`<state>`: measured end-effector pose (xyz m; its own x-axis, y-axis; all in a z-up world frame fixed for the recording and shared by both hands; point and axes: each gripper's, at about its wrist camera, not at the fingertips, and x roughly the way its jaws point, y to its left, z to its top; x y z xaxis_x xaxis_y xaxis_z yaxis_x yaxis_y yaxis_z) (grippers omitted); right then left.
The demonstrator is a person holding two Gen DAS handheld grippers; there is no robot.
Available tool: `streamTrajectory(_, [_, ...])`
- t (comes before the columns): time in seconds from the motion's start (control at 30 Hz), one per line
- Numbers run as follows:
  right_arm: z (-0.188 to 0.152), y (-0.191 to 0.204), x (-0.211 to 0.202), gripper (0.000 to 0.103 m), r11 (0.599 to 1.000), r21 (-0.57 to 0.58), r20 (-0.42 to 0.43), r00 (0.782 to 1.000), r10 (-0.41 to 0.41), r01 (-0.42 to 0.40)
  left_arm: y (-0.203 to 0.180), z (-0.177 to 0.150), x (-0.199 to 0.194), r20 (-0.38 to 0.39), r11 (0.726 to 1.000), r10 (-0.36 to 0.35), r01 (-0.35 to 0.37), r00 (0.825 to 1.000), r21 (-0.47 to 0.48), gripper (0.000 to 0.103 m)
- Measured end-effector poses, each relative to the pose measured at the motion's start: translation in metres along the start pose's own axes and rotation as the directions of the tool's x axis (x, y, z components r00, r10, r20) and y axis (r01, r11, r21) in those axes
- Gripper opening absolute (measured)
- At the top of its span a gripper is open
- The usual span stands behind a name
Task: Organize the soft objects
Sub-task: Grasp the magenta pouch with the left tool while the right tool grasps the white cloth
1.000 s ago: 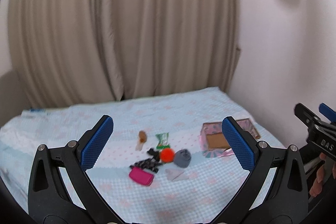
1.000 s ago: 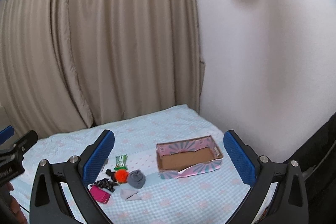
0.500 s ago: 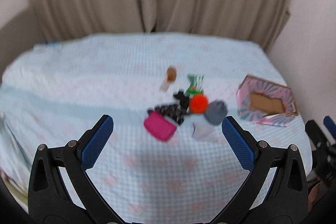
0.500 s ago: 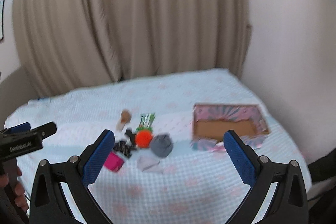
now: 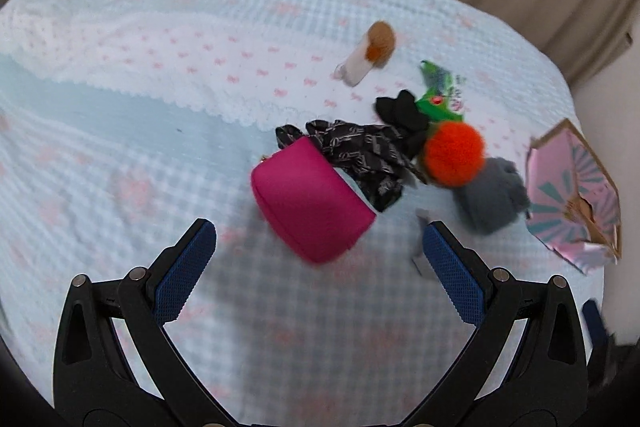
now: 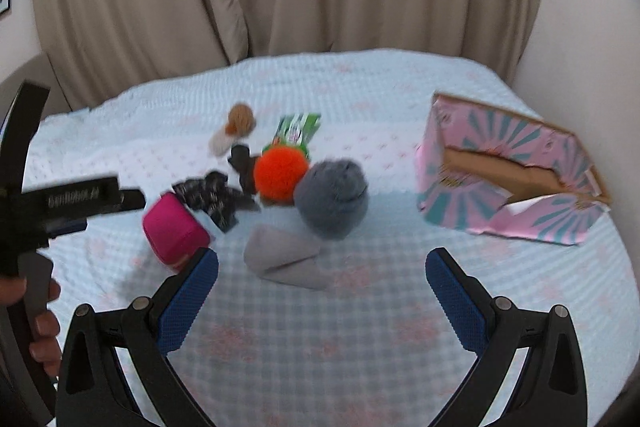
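Both tongs gape empty; left tongs (image 5: 318, 253) should straddle the pink pouch (image 5: 310, 201) squarely; box (image 6: 508, 183) waits right.

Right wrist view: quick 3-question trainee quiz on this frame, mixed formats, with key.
1. True or false: the pink patterned box already holds the orange pom-pom.
2. Which item lies nearest the right gripper? A) magenta pouch B) light grey folded cloth C) green packet
3. Fill in: the left gripper is ____.

Key: 1 false; 2 B; 3 open
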<state>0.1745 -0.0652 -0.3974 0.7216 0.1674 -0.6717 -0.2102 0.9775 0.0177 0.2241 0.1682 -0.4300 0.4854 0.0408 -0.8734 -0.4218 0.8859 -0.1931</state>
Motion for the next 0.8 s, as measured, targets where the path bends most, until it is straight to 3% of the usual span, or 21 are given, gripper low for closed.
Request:
streamTrajectory(0.3, [-0.021,0.022,0.098,0.103,1.000,-0.002,-0.097,0.995,0.026,-0.026,0.010,0.008,0.082,-0.106,0.998,0.030,-0.037,0.994,-0.056,0.103])
streamTrajectory(0.6, [-0.027,0.026,0.147,0.103,0.998,0.045,-0.161,0.986,0.043,-0.036,0.003,0.015,0.121,-0.161,0.998,0.011,-0.020,0.987,-0.058,0.102])
streamTrajectory(0.73, [-0.023,0.032,0.157,0.086,0.999,0.026,-0.172,0.984,0.033,-0.029,0.007,0.020,0.124,-0.152,0.997,0.007,-0.019,0.988,-0.077,0.091])
streamTrajectory(0.8, [-0.021,0.033,0.158,0.071,0.999,0.016,-0.167,0.985,0.032,-0.030,0.015,0.023,0.122,-0.140,0.994,-0.021,0.005,0.990,-0.113,0.075])
